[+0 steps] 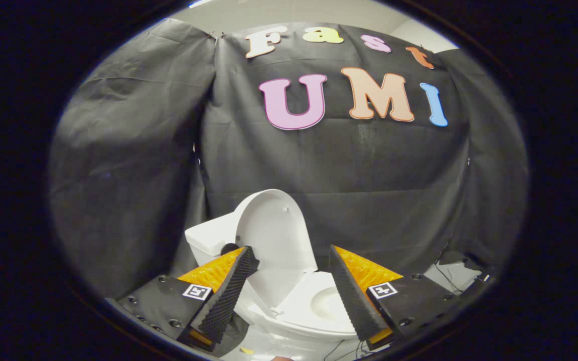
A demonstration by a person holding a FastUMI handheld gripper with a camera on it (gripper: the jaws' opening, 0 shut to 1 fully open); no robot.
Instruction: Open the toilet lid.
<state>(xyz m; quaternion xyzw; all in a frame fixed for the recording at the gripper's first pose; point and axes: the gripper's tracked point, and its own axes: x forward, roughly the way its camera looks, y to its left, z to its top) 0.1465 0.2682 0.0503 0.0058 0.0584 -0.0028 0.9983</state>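
gripper (289, 273) fingers spread apart, holding nothing | toilet lid (274, 235) upright against tank (208, 239), beyond and between fingers; seat (314, 306) down | risk: a finger brushing the lid could tip it shut again

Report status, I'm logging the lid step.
Tool open, fingers spread, holding nothing. Toilet lid upright beyond the fingers, seat exposed. Nothing between tool and toilet.

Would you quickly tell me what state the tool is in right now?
Tool: open, holding nothing; the raised toilet lid stands beyond its spread fingers.
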